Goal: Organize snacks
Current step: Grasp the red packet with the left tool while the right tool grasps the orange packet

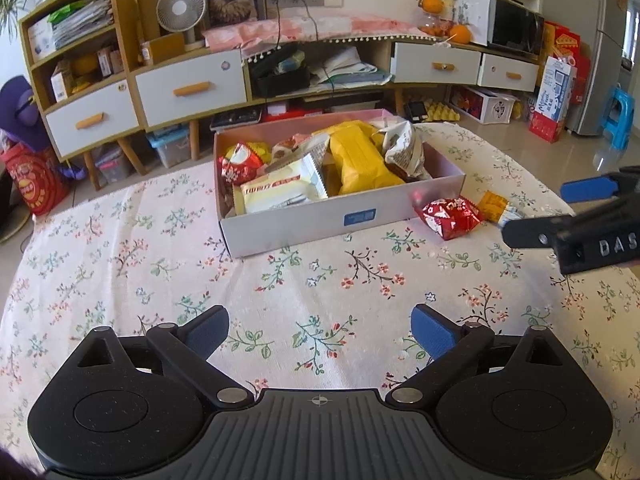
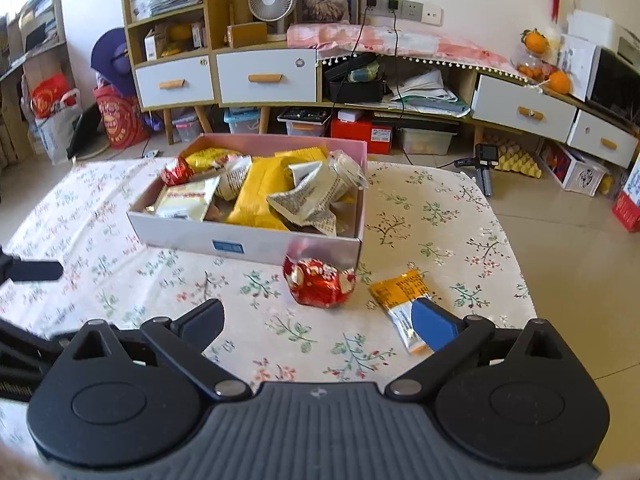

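On the floral tablecloth (image 2: 420, 208), a crinkled red snack (image 2: 318, 282), both grippers (image 1: 320, 330) (image 2: 320, 326) gaping empty.

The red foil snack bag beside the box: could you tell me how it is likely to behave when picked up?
The red foil snack bag looks puffy and crinkled, so it probably dents and feels light. Its shiny foil may slip. It sits flattish on the tablecloth, so rolling seems unlikely.

Woven cloth, card and shiny foil

The tablecloth (image 2: 280, 332) is matt, coarse-woven floral fabric; the box (image 2: 256, 246) is smooth pale cardboard with a blue label. The red snack packet (image 2: 318, 282) is crinkled glossy foil, the orange-and-white sachet (image 2: 398, 292) smooth shiny film. The right gripper (image 2: 320, 320) is matt black plastic with ribbed grey housing, blue textured pads and metal pivot pins.
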Demonstrator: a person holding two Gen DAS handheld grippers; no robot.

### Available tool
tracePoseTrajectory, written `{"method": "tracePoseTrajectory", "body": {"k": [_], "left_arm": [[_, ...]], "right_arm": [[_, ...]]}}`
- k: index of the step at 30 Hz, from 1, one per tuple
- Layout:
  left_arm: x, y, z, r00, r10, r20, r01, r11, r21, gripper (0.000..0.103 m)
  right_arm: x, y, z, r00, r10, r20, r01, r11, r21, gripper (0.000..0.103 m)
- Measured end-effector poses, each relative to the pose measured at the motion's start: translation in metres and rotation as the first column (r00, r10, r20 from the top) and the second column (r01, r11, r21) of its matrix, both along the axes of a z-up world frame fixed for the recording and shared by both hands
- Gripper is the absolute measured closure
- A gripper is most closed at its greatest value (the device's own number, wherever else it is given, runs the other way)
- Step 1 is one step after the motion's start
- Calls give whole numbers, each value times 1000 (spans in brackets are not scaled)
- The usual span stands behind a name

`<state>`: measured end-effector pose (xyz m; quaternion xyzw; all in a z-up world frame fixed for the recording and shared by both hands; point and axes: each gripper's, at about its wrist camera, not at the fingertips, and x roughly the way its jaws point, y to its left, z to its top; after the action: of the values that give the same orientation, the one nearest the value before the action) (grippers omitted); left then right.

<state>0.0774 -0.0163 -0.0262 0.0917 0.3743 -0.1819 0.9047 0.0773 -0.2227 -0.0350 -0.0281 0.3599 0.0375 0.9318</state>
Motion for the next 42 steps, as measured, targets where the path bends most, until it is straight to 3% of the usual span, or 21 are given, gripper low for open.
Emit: {"method": "tracePoseTrajectory", "body": {"k": [15, 22, 27, 36, 42], "left_arm": [[21, -26, -31, 1000, 14, -9, -15, 999, -40, 3], [27, -57, -44, 998, -57, 7, 57, 998, -42, 3], [36, -82, -49, 997, -72, 36, 73, 997, -23, 3], [46, -106, -51, 997, -69, 20, 70, 994, -85, 3], [44, -117, -52, 997, -80, 23, 82, 993, -81, 3]], "right_arm": [[12, -39, -24, 997, 61, 40, -61, 998, -13, 1], [18, -58, -33, 993, 111, 45, -112, 994, 15, 1], [26, -70, -37, 997, 70, 35, -72, 997, 38, 3], [43, -91, -51, 1000, 14, -27, -11, 997, 76, 25], [46, -86, -58, 1000, -2, -27, 3, 1000, 25, 42]]}}
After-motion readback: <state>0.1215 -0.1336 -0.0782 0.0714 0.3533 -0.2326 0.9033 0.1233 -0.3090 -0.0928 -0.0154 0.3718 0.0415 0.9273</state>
